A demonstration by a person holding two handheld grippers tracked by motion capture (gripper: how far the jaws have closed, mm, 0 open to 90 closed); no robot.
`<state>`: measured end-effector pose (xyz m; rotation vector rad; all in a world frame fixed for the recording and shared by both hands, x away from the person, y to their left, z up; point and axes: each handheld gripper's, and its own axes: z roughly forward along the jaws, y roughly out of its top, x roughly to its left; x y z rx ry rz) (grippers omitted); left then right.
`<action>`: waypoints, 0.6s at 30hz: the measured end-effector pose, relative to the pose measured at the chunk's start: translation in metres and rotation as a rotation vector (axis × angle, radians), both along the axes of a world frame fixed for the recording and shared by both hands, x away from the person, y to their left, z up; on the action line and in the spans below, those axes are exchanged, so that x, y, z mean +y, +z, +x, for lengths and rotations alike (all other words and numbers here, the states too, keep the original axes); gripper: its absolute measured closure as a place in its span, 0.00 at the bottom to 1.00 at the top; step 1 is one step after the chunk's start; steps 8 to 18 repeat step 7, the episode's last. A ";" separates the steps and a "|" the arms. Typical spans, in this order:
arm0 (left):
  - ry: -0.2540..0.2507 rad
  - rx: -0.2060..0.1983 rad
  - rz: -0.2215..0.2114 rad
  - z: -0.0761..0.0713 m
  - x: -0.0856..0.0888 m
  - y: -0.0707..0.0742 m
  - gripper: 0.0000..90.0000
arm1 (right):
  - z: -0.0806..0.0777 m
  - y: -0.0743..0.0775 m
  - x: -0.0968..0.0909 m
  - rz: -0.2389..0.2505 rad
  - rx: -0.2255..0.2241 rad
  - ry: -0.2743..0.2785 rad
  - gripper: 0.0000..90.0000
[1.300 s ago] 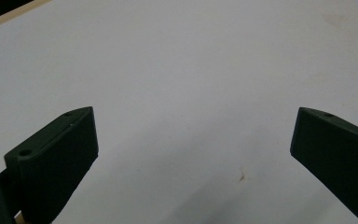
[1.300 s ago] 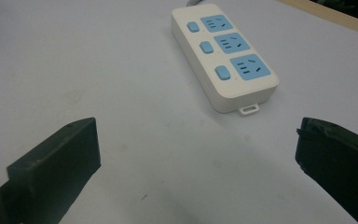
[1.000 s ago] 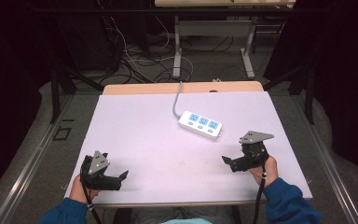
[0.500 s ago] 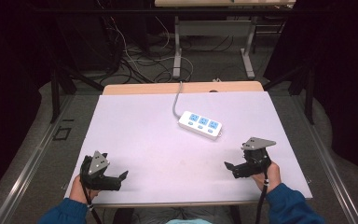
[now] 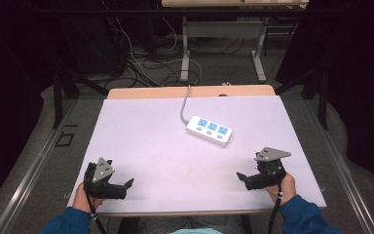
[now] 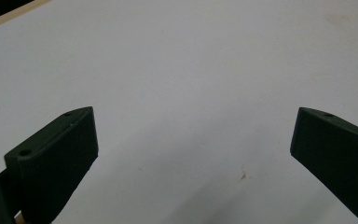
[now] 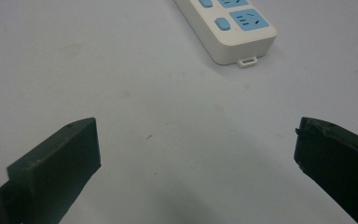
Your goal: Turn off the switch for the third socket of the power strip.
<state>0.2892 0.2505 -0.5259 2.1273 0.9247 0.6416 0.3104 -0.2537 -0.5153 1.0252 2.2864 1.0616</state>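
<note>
A white power strip with blue sockets lies right of the middle of the pale lilac table, its grey cord running off the far edge. My left gripper rests low at the near left corner, open and holding nothing; its jaws stand wide over bare tabletop in the left gripper view. My right gripper sits near the front right edge, also open. In the right gripper view the end of the power strip lies ahead of the jaws, well apart from them.
A wooden strip borders the table's far edge. Beyond it, tangled cables and the metal legs of another table stand on the floor. Dark curtains close both sides.
My right gripper has drifted a little toward the near edge and to the right. The left gripper and the power strip have stayed put.
</note>
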 end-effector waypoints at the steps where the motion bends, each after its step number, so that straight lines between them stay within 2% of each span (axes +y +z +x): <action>1: 0.000 0.000 0.000 0.000 0.000 0.000 0.01 | 0.000 0.000 0.000 0.000 0.000 0.000 0.00; 18: -0.001 0.000 0.000 0.000 0.000 0.000 0.01 | 0.000 0.000 0.000 -0.005 -0.012 0.001 0.00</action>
